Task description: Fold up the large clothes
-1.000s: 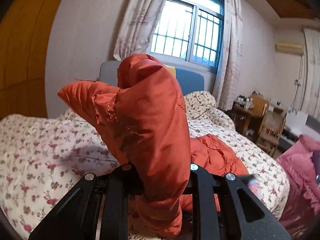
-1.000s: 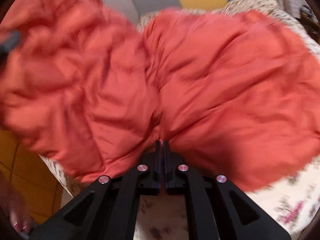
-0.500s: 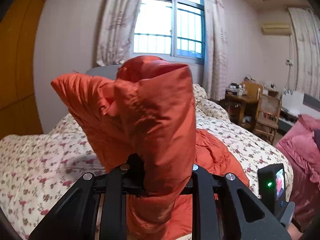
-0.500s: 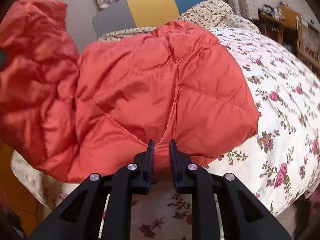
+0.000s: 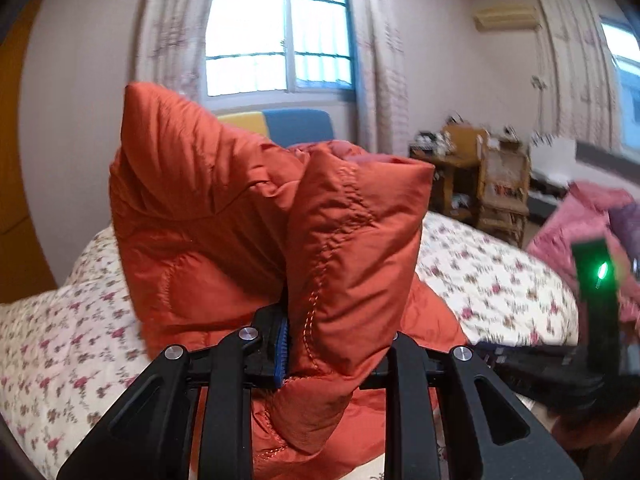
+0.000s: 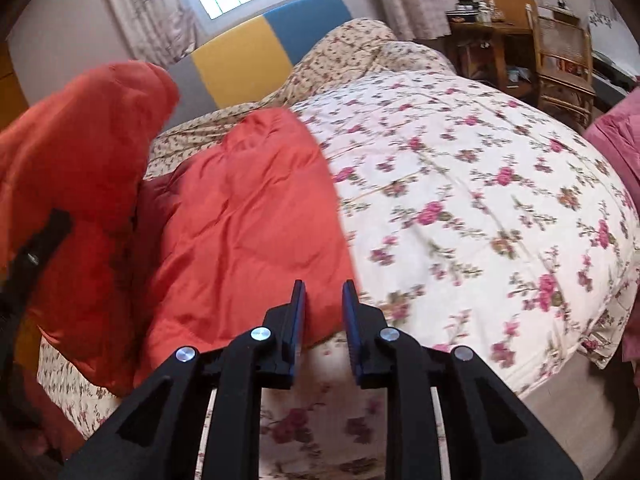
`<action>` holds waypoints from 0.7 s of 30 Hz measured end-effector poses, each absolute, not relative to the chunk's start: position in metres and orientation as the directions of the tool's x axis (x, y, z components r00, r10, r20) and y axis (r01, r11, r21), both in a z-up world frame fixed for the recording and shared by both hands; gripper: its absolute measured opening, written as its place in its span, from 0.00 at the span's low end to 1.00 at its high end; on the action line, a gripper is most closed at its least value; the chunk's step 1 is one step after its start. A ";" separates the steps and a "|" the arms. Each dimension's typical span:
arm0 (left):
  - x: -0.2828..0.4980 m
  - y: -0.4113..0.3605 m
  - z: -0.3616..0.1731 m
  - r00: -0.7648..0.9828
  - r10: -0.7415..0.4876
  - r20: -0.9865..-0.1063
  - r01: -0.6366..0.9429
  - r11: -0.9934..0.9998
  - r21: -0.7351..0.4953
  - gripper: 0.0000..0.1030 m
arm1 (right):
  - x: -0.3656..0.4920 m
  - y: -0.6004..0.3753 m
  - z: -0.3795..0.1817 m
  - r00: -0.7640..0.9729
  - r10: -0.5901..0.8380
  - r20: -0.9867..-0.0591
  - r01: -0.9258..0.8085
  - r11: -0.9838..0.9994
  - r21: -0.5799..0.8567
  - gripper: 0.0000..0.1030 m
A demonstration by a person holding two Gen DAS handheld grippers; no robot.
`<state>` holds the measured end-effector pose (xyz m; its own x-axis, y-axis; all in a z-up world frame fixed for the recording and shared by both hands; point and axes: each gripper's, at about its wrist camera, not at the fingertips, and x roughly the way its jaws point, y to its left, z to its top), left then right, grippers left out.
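An orange quilted jacket point(image 5: 240, 220) stands bunched up in front of my left gripper point(image 5: 332, 340). A thick fold of it fills the gap between the jaws, which are opening while the blue left pad point(image 5: 282, 344) still presses the cloth. In the right wrist view the jacket's lower part point(image 6: 248, 220) lies on the bed, and its raised part point(image 6: 92, 140) hangs at the left. My right gripper point(image 6: 324, 292) sits at the jacket's near edge. Its jaws are opening and its pads touch nothing.
A floral quilt point(image 6: 480, 200) covers the bed, with bare quilt to the right of the jacket. Behind are a grey, yellow and blue headboard point(image 6: 248, 64) and a window. A wooden desk and chair point(image 6: 560, 52) stand far right, and pink cloth point(image 6: 616, 140) lies at the right edge.
The right gripper has let go of the jacket's hem and drawn back to the right, and that part now lies on the bed. The left gripper swung sideways with its bunch of jacket.
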<state>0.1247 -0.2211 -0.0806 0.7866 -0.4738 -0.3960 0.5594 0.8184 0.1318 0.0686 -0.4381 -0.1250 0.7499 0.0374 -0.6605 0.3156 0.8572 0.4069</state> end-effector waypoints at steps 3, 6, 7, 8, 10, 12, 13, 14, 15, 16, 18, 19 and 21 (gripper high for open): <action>0.127 -0.244 -0.101 0.753 -0.487 -0.444 0.604 0.778 0.171 0.26 | 0.051 -0.452 -0.125 0.749 0.039 -0.662 0.330 0.844 0.423 0.18; 0.126 -0.259 -0.124 0.712 -0.500 -0.494 0.646 0.741 0.182 0.26 | 0.040 -0.459 -0.126 0.755 0.059 -0.653 0.327 0.830 0.452 0.19; 0.125 -0.263 -0.133 0.697 -0.508 -0.506 0.664 0.724 0.188 0.26 | 0.038 -0.461 -0.124 0.758 0.061 -0.649 0.323 0.829 0.456 0.19; 0.124 -0.264 -0.139 0.689 -0.513 -0.512 0.674 0.714 0.192 0.26 | 0.041 -0.462 -0.122 0.761 0.061 -0.646 0.321 0.829 0.457 0.20; 0.123 -0.267 -0.151 0.667 -0.531 -0.524 0.698 0.691 0.189 0.27 | 0.037 -0.463 -0.115 0.769 0.068 -0.635 0.312 0.828 0.466 0.22; 0.124 -0.265 -0.156 0.646 -0.554 -0.525 0.713 0.683 0.157 0.27 | 0.036 -0.464 -0.107 0.785 0.086 -0.613 0.288 0.826 0.485 0.22; 0.128 -0.264 -0.159 0.629 -0.567 -0.532 0.720 0.682 0.125 0.26 | 0.034 -0.462 -0.103 0.794 0.097 -0.601 0.271 0.827 0.493 0.23; 0.129 -0.263 -0.160 0.624 -0.570 -0.534 0.722 0.682 0.116 0.26 | 0.034 -0.460 -0.099 0.801 0.112 -0.588 0.253 0.827 0.503 0.26; 0.129 -0.263 -0.160 0.624 -0.570 -0.535 0.722 0.681 0.117 0.27 | 0.033 -0.459 -0.095 0.809 0.137 -0.572 0.228 0.823 0.520 0.31; 0.129 -0.263 -0.161 0.628 -0.565 -0.535 0.723 0.679 0.132 0.27 | 0.035 -0.458 -0.092 0.813 0.154 -0.562 0.212 0.820 0.532 0.31; 0.128 -0.263 -0.161 0.630 -0.564 -0.535 0.725 0.674 0.144 0.27 | 0.036 -0.454 -0.085 0.822 0.185 -0.538 0.174 0.818 0.548 0.33; 0.127 -0.263 -0.162 0.630 -0.564 -0.534 0.725 0.674 0.144 0.27 | 0.038 -0.452 -0.083 0.822 0.200 -0.533 0.159 0.818 0.552 0.33; 0.125 -0.265 -0.163 0.633 -0.563 -0.532 0.722 0.677 0.143 0.27 | 0.048 -0.446 -0.081 0.808 0.237 -0.540 0.132 0.820 0.557 0.32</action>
